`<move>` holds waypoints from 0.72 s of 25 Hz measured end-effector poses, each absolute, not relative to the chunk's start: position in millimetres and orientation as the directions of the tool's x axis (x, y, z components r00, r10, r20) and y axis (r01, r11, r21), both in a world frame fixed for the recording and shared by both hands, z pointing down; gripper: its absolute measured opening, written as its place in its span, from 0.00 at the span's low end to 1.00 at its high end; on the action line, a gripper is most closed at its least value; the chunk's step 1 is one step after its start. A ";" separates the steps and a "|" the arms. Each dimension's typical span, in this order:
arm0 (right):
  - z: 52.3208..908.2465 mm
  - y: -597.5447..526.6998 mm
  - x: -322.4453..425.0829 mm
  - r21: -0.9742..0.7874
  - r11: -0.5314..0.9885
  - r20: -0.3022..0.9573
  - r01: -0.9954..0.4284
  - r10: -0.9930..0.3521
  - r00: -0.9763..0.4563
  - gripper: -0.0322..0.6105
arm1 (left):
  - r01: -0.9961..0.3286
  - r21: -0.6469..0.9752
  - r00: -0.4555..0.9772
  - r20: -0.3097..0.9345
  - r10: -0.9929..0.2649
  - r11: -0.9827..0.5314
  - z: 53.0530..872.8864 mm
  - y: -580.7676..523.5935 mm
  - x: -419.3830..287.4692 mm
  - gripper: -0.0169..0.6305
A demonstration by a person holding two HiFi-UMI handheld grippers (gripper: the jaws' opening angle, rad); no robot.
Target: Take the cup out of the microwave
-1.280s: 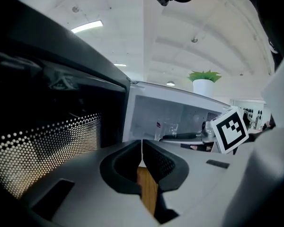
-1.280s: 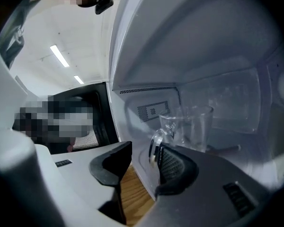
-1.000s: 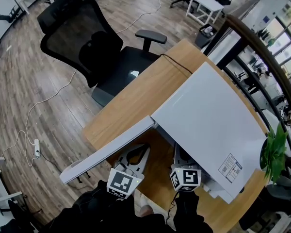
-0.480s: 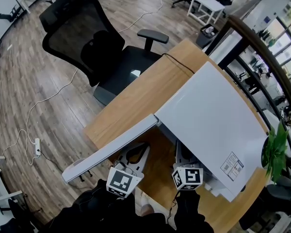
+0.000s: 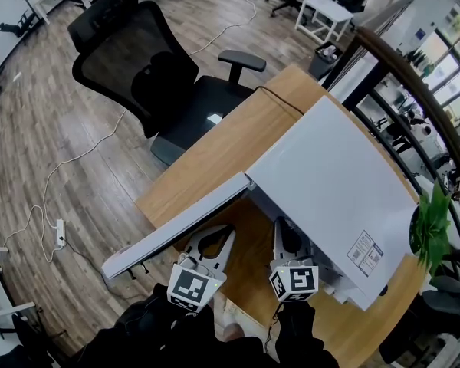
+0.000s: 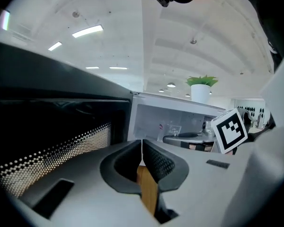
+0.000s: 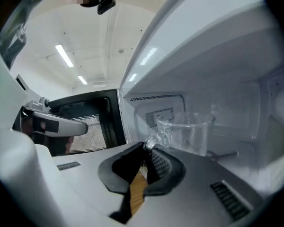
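Right gripper reaches into the open microwave, jaws pinched tight on the handle of the clear cup, which is inside the cavity. Left gripper hangs just beside the swung-out door, jaws pressed together, nothing between them. Both grippers are above the table.

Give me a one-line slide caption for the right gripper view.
Right gripper shut on the handle of the clear glass cup inside the open white microwave.
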State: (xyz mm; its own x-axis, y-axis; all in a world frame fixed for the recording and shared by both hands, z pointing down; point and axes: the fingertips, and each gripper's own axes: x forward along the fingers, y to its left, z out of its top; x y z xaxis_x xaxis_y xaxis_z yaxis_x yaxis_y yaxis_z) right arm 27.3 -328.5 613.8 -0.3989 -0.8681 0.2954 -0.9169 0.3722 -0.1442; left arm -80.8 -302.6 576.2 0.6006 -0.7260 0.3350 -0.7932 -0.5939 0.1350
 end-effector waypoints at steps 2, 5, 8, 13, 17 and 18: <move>611.2 -323.0 25.5 -0.145 0.379 0.291 -0.914 -0.866 -0.406 0.08 | -0.796 0.131 0.596 0.332 -0.731 -0.590 573.5 -297.8 -81.7 0.07; 606.2 -313.3 21.2 -0.145 0.393 0.286 -0.908 -0.862 -0.419 0.08 | -0.802 0.126 0.589 0.328 -0.738 -0.584 568.2 -289.7 -84.9 0.07; 601.3 -303.7 16.7 -0.146 0.403 0.282 -0.903 -0.858 -0.429 0.08 | -0.808 0.118 0.581 0.324 -0.746 -0.578 562.6 -281.1 -89.0 0.07; 596.4 -284.9 12.2 -0.147 0.419 0.279 -0.896 -0.852 -0.444 0.08 | -0.816 0.108 0.569 0.319 -0.758 -0.567 555.5 -262.7 -92.1 0.07; 589.6 -269.8 7.2 -0.145 0.433 0.274 -0.890 -0.847 -0.456 0.08 | -0.824 0.102 0.558 0.312 -0.769 -0.557 547.9 -248.8 -96.8 0.07; 587.9 -266.2 6.3 -0.144 0.436 0.272 -0.888 -0.846 -0.459 0.08 | -0.826 0.101 0.555 0.310 -0.772 -0.554 545.9 -245.5 -97.6 0.07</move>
